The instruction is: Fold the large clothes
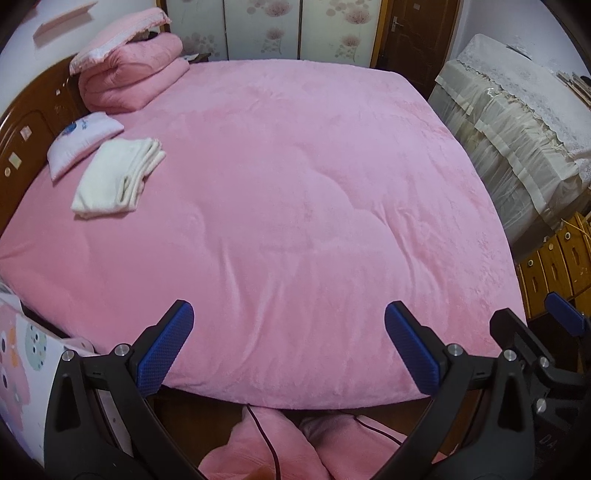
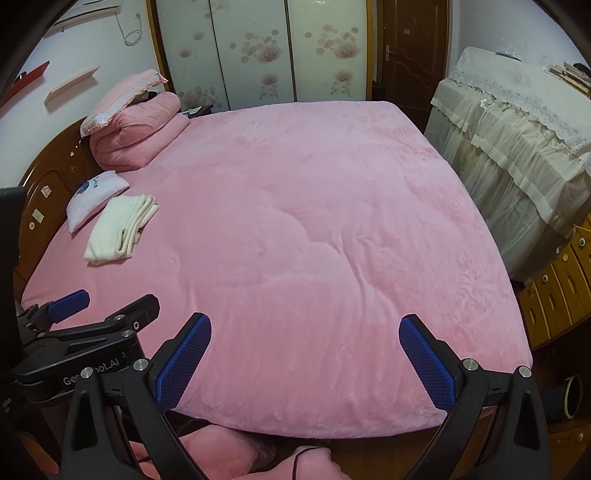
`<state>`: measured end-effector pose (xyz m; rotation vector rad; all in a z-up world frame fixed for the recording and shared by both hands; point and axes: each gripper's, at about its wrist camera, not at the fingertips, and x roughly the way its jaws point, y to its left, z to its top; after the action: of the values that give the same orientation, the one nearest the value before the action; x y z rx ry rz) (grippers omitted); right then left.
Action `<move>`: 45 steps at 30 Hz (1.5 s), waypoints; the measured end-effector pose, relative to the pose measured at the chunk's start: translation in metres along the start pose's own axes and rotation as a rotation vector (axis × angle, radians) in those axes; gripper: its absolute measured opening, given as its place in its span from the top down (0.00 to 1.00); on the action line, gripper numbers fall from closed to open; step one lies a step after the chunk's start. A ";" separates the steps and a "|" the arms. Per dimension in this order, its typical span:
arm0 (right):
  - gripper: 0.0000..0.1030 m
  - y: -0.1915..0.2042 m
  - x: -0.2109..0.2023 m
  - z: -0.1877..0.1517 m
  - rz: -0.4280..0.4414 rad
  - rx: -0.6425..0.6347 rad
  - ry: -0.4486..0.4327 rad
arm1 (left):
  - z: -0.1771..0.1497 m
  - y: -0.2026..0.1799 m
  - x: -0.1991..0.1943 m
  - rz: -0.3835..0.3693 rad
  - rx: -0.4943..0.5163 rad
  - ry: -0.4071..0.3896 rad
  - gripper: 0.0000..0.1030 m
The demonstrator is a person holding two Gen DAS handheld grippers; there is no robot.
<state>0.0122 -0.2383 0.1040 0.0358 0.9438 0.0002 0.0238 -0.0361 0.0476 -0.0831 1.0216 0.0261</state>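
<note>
Near the head of the bed (image 1: 295,206), on its left side in both wrist views, lies the one folded white garment (image 1: 118,177), flat on the pink cover and just beside a small white pillow (image 1: 83,142) that sits between it and the wooden headboard (image 1: 26,136). Its long axis runs on a slant from the near left up to the far right, with the layered open edges toward the far right end and the smooth folded end toward the near left; the right wrist view shows the same lie (image 2: 120,229). Behind the pillow, against the headboard, a pink quilt (image 1: 133,77) is folded into a thick bundle with one pink, lace-edged pillow (image 1: 118,33) tilted on top of it. So the count is one white garment, one quilt and two pillows. No container holds any of these; everything rests straight on the bed. A cream lace-covered piece of furniture (image 1: 517,122) stands to the right of the bed, with wooden drawers (image 1: 554,266) nearer. Both tools hang over the near edge of the bed, well apart from the garment: the left gripper (image 1: 288,347) has its blue pads spread wide with nothing between them, and the right gripper (image 2: 304,362) likewise stands wide apart and empty. Pink fabric and a dark cord (image 1: 266,435) show below the bed's edge.
</note>
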 end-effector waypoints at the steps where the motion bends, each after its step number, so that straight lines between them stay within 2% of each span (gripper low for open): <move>1: 0.00 -0.002 0.000 0.000 -0.003 0.002 0.004 | -0.001 0.001 0.000 0.001 -0.004 0.004 0.01; 11: 0.00 -0.009 0.006 -0.006 -0.018 0.001 0.051 | -0.015 -0.002 0.010 -0.008 0.010 0.036 0.01; 25: 0.00 -0.024 0.018 0.001 -0.026 0.005 0.059 | -0.014 -0.008 0.020 -0.007 0.046 0.039 0.01; 45: 0.00 -0.021 0.022 -0.001 -0.031 0.013 0.070 | -0.005 -0.014 0.024 0.018 0.061 0.027 0.01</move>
<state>0.0239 -0.2586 0.0850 0.0331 1.0147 -0.0337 0.0329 -0.0505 0.0248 -0.0190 1.0493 0.0106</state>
